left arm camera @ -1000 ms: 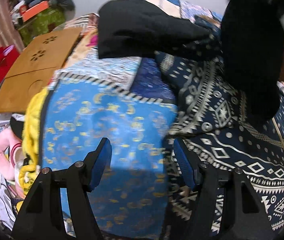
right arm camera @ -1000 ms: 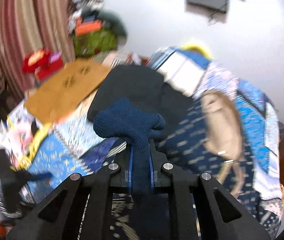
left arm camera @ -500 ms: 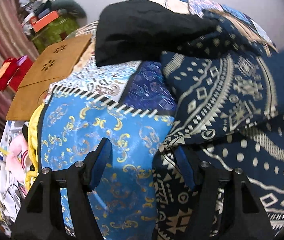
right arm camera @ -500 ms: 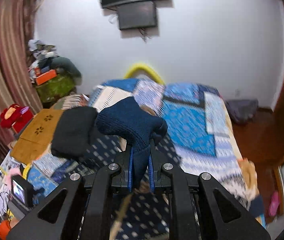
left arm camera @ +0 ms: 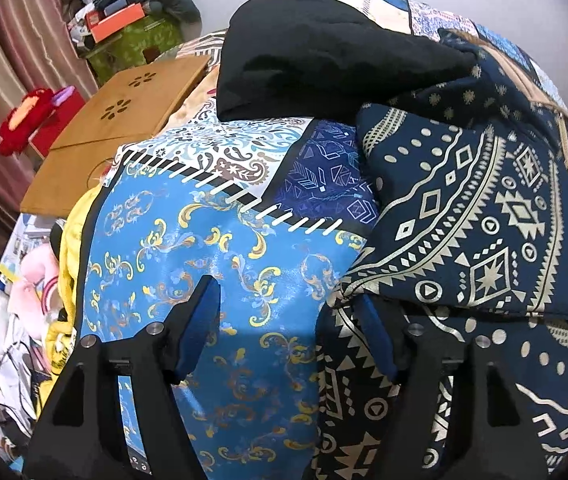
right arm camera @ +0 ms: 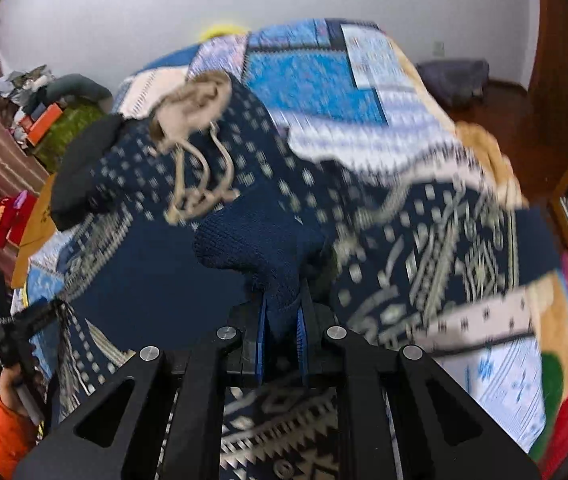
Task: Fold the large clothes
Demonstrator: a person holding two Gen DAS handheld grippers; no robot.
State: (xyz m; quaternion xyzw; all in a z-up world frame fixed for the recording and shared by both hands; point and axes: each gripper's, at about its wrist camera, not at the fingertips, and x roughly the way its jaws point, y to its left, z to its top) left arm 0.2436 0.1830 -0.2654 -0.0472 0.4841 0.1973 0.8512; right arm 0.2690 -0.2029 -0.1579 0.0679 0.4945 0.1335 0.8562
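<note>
A large navy hoodie with a cream geometric pattern [left arm camera: 484,220] lies on the bed, one sleeve folded across its body. My left gripper [left arm camera: 288,312] is open and empty, at the hoodie's left edge over the blue bedspread. My right gripper [right arm camera: 281,320] is shut on the hoodie's navy knit cuff [right arm camera: 259,244], holding it above the garment [right arm camera: 444,248]. The hoodie's beige-lined hood and drawcords [right arm camera: 195,120] lie at the far end.
A folded black garment [left arm camera: 324,52] lies on the bed behind the hoodie. A wooden lap table [left arm camera: 115,120] sits left of the bed. A patchwork blue bedspread [left arm camera: 211,280] covers the bed. Clutter and a green box [left arm camera: 135,36] stand by the wall.
My right gripper swung down from facing the wall toward the bed, carrying the cuff over the hoodie. The sleeve now lies folded across the body in the left wrist view.
</note>
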